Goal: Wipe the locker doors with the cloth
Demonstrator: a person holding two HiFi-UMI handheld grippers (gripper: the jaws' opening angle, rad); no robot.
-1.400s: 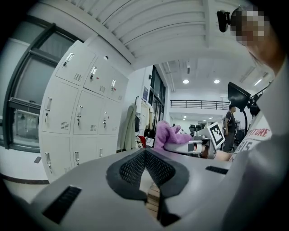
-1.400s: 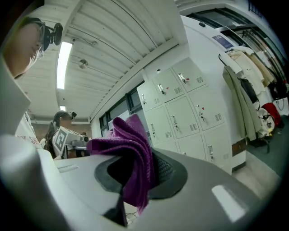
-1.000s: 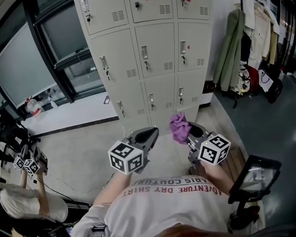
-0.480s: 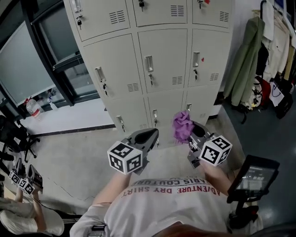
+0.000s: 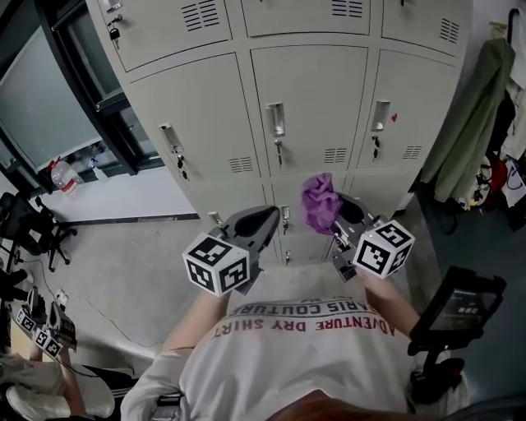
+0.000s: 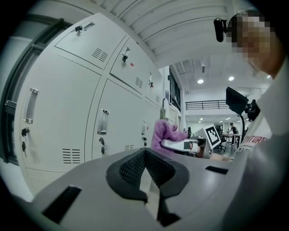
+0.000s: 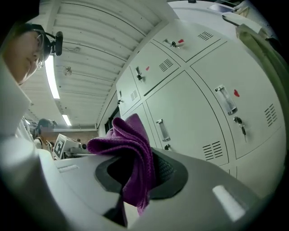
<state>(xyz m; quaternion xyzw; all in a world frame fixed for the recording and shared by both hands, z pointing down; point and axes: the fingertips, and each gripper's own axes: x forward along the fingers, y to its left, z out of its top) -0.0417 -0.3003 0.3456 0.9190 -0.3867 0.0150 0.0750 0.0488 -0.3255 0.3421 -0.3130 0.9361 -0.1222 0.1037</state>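
Your right tool [image 5: 337, 218] pinches the purple cloth [image 7: 135, 153], which bunches up past its tips. Your left tool [image 6: 144, 153] is pressed together with nothing in it. The two tools are held side by side, apart, before the grey locker doors [image 5: 308, 107]. Whether the cloth touches a door can't be made out. Coats [image 5: 477, 115] hang at far right.

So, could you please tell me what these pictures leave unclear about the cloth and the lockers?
- Contact: in the head view the purple cloth in the right gripper overlaps the locker doors; no view shows whether they touch.
- The bottom lockers: largely hidden behind the left gripper, the right gripper and the shirt, head view.
- The top lockers: cut off by the upper edge, head view.
- The red mark: too small to identify.
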